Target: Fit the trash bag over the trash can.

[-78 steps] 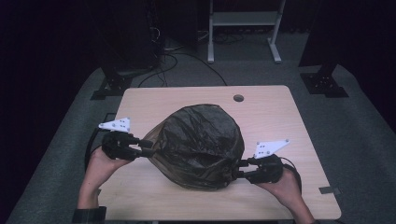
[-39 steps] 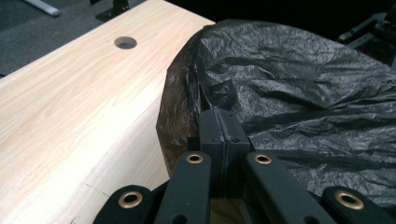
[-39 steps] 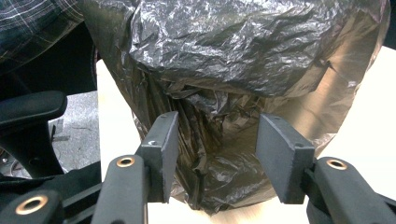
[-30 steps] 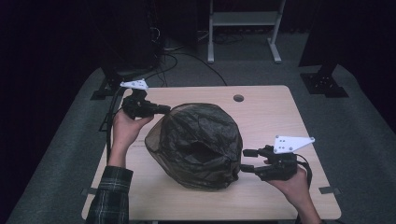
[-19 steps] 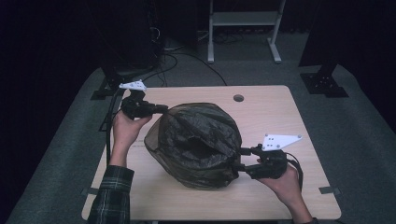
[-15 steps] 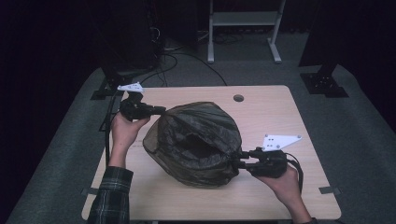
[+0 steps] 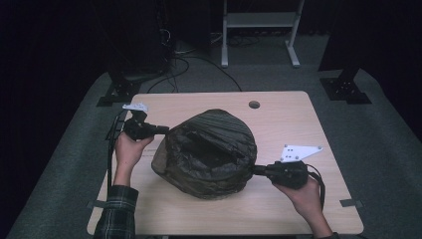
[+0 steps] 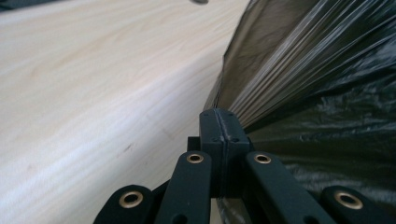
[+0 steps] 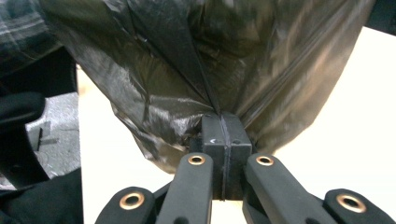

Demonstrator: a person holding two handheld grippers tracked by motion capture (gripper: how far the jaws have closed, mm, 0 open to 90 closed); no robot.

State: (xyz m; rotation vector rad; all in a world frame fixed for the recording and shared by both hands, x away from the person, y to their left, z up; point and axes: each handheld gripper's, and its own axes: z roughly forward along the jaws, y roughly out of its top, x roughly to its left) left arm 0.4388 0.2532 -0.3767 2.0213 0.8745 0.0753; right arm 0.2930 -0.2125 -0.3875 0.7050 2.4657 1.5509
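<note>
A large dark crumpled plastic bag (image 7: 209,149) lies in the middle of the wooden table (image 7: 293,119), with a sunken hollow on its top. My left gripper (image 7: 164,130) is at the bag's upper left side, shut on a gathered fold of the film. In the left gripper view the film (image 8: 299,84) fans out tight from the closed gripper (image 8: 223,116). My right gripper (image 7: 253,170) is at the bag's lower right edge; its jaws have just been closing and now pinch the film. The bag (image 9: 210,56) spreads from the closed right gripper (image 9: 223,122).
A round cable hole (image 7: 254,105) sits near the table's far edge. Behind the table are a white metal stand (image 7: 259,20), floor cables (image 7: 194,59) and black stand feet (image 7: 346,89). Bare wood lies right of the bag and along the near edge.
The right gripper went from open beside the bag to closed on its lower right edge. The left gripper came down and to the left with its fold of film, and the bag sank flatter.
</note>
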